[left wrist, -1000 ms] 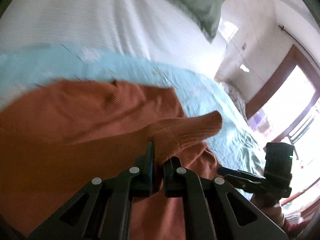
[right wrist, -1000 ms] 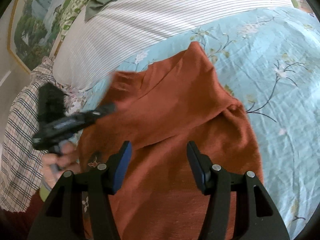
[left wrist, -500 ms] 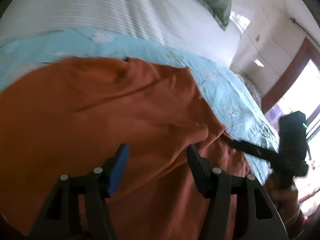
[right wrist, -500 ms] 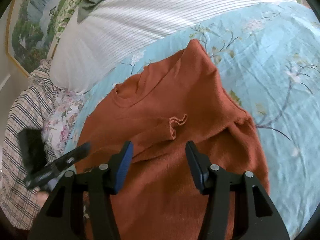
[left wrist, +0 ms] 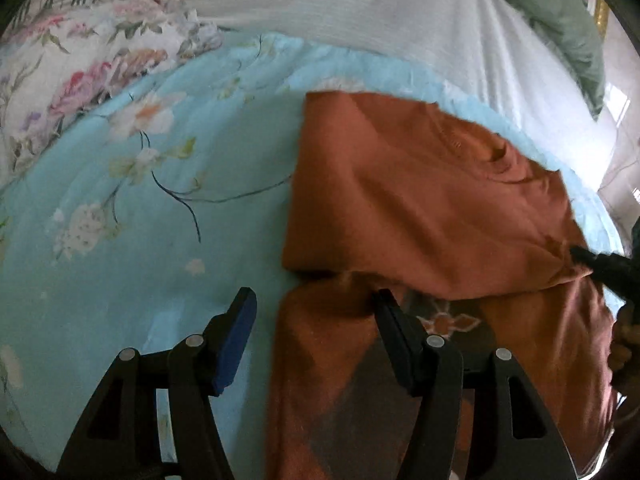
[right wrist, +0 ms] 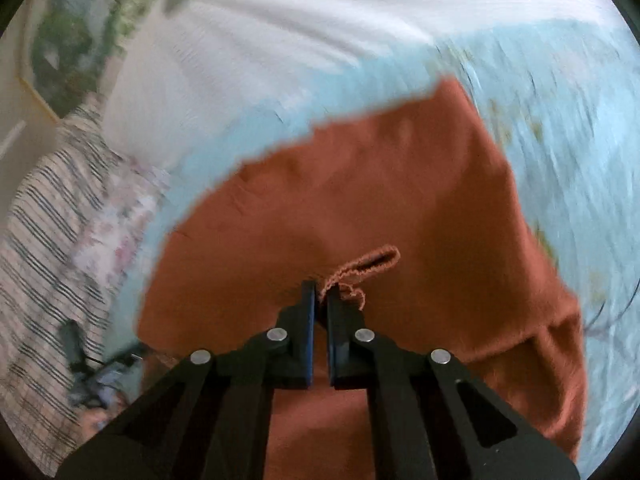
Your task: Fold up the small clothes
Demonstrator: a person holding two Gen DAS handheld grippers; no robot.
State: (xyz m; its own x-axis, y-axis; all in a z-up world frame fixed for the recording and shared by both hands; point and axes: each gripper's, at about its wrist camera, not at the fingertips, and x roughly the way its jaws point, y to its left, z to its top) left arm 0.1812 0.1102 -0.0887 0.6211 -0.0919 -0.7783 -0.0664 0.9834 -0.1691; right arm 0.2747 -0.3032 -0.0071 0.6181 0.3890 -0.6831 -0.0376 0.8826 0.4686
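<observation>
A rust-orange knit sweater [left wrist: 420, 200] lies on the light blue floral bedspread [left wrist: 140, 208], its sleeves folded across the body. My left gripper [left wrist: 312, 312] is open and empty, hovering over the sweater's left edge, one finger over the bedspread. My right gripper [right wrist: 320, 296] is shut on the sleeve cuff [right wrist: 368, 266] of the sweater [right wrist: 360, 184]. In the left wrist view the right gripper's tip [left wrist: 592, 260] meets the cloth at the right edge.
A white striped pillow [left wrist: 360, 4] and a green cloth [left wrist: 560, 12] lie at the head of the bed. A floral pillow [left wrist: 80, 72] is at the left. A plaid cloth [right wrist: 36, 260] lies left in the right wrist view.
My left gripper let go of the sleeve, opened and pulled back to the left. My right gripper moved down onto the sweater and shut on the cuff.
</observation>
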